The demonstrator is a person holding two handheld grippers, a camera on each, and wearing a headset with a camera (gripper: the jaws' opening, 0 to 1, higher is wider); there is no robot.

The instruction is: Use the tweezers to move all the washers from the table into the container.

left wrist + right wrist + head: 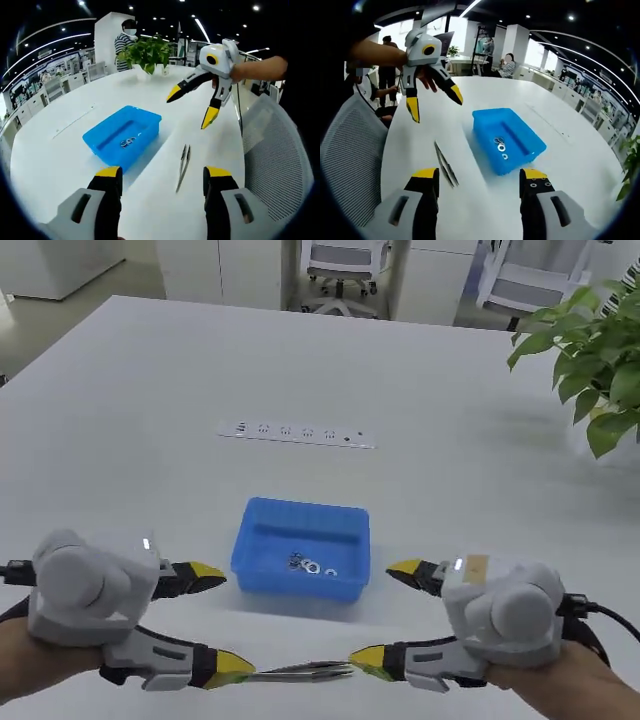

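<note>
Shiny metal washers [312, 565] sit in the blue plastic container [300, 508]. Slim metal tweezers [300, 671] lie on the white desk [300, 360] just in front of it. Left gripper [236, 621] and right gripper [371, 613] both have their fingers spread, gripping nothing.

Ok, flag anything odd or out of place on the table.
Nothing stands out. The washers lie inside the upright bin, and the tweezers lie flat on the table between the open left tongs and right tongs.

The head view looks steeply down on the bin [295, 578] from its near side, while both gripper views face it, low and close, from opposite sides, sharing the tweezers [300, 671].
</note>
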